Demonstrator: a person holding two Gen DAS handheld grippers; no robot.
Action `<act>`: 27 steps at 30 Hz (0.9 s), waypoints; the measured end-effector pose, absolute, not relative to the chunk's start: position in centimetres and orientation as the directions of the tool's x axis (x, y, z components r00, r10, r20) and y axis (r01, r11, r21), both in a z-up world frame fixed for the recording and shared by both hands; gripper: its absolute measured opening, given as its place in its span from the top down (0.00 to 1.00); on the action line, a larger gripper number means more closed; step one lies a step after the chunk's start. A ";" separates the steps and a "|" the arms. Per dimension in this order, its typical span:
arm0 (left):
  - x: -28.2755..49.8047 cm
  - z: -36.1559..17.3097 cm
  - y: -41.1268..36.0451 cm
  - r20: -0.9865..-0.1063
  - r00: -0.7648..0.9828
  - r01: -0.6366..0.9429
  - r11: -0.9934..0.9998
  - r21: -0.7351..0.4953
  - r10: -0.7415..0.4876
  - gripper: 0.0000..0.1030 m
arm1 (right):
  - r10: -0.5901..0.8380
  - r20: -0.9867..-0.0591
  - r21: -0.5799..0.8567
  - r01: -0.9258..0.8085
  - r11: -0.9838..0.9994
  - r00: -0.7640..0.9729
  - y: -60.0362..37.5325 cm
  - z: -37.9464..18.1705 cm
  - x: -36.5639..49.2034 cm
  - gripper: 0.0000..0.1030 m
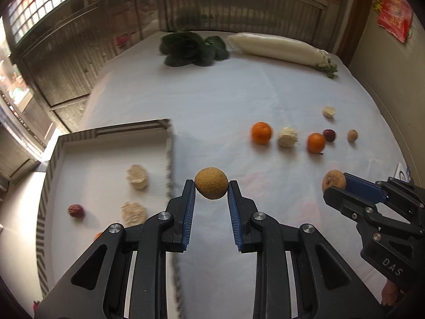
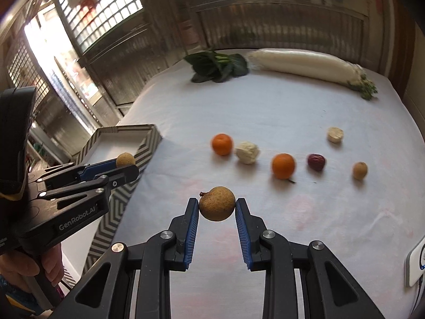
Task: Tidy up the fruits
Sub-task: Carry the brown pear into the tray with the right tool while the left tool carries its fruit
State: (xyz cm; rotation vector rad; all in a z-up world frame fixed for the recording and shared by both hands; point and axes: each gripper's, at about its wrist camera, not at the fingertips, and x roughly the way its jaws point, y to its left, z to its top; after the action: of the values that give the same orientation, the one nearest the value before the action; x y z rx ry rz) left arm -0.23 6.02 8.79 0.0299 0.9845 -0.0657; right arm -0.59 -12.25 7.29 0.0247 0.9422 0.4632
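My left gripper (image 1: 211, 186) is shut on a brown longan (image 1: 211, 183), held above the white cloth just right of the striped box (image 1: 168, 143). My right gripper (image 2: 217, 206) is shut on a second brown longan (image 2: 217, 203) with a short stem. In the right wrist view the left gripper (image 2: 127, 164) hangs by the box (image 2: 148, 143) with its longan (image 2: 125, 159). On the cloth lie two oranges (image 2: 222, 144) (image 2: 283, 166), a red date (image 2: 316, 162), another longan (image 2: 360, 170) and two pale chunks (image 2: 247, 152) (image 2: 335, 134).
Inside the box lie two pale chunks (image 1: 136, 176) (image 1: 133, 212), a red date (image 1: 76, 210) and an orange sliver at the edge. Leafy greens (image 1: 194, 49) and a long white radish (image 1: 279, 49) lie at the far side. A white device (image 2: 415, 265) sits at the right edge.
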 end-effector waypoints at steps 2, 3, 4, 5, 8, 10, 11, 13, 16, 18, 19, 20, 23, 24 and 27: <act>-0.5 8.8 6.9 -0.831 0.555 0.050 0.999 -0.003 -0.030 0.77 | 0.406 -0.772 0.223 -0.390 0.893 0.488 -11.3 7.4 -0.8 0.73; -0.7 8.8 7.4 -0.830 0.557 0.039 0.999 0.000 -0.022 0.77 | 0.413 -0.772 0.225 -0.400 0.888 0.484 -10.9 7.5 -0.9 0.73; -0.9 8.9 7.8 -0.829 0.559 0.031 0.999 0.003 -0.015 0.77 | 0.418 -0.772 0.221 -0.413 0.883 0.480 -10.3 7.5 -1.1 0.73; -1.0 9.0 8.2 -0.828 0.561 0.022 1.000 0.007 -0.006 0.77 | 0.420 -0.773 0.219 -0.421 0.880 0.476 -9.9 7.5 -1.1 0.73; -1.4 9.1 9.5 -0.824 0.566 -0.006 1.000 0.014 0.015 0.77 | 0.437 -0.773 0.222 -0.450 0.865 0.459 -8.4 7.6 -1.2 0.73; -1.7 9.1 10.6 -0.825 0.565 -0.028 0.999 0.016 0.029 0.77 | 0.445 -0.774 0.220 -0.468 0.856 0.450 -7.4 7.6 -1.3 0.73; -1.8 9.1 11.0 -0.825 0.564 -0.039 0.999 0.016 0.035 0.77 | 0.449 -0.775 0.218 -0.478 0.851 0.445 -6.9 7.6 -1.4 0.73; -2.0 9.1 12.0 -0.826 0.561 -0.061 0.998 0.017 0.048 0.77 | 0.456 -0.777 0.215 -0.498 0.840 0.434 -5.9 7.6 -1.4 0.73; -2.4 9.0 13.2 -0.827 0.558 -0.094 0.995 0.021 0.070 0.77 | 0.471 -0.777 0.214 -0.528 0.822 0.418 -4.4 7.6 -1.4 0.73; -2.7 8.9 14.1 -0.829 0.554 -0.117 0.993 0.018 0.080 0.77 | 0.477 -0.777 0.210 -0.546 0.811 0.410 -3.5 7.6 -1.4 0.73; -2.9 8.9 14.6 -0.829 0.552 -0.128 0.992 0.018 0.087 0.77 | 0.482 -0.778 0.211 -0.556 0.804 0.403 -2.9 7.6 -1.4 0.73; -3.1 8.8 15.2 -0.830 0.550 -0.141 0.990 0.018 0.094 0.77 | 0.488 -0.778 0.211 -0.566 0.797 0.395 -2.4 7.6 -1.4 0.73; -3.5 8.7 16.4 -0.833 0.542 -0.172 0.985 0.019 0.111 0.77 | 0.498 -0.781 0.207 -0.597 0.775 0.377 -0.9 7.5 -1.7 0.73; -3.6 8.6 16.7 -0.834 0.540 -0.180 0.983 0.019 0.115 0.77 | 0.501 -0.782 0.207 -0.604 0.769 0.371 -0.6 7.6 -1.8 0.73; -4.0 8.4 17.8 -0.837 0.531 -0.206 0.978 0.020 0.129 0.77 | 0.509 -0.785 0.203 -0.630 0.749 0.352 0.7 7.5 -2.1 0.73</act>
State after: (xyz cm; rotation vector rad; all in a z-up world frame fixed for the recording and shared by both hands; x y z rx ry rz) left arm -3.95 17.85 8.36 -0.0842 0.9910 0.2002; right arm -2.07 0.71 7.47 -0.1427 0.9600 0.7401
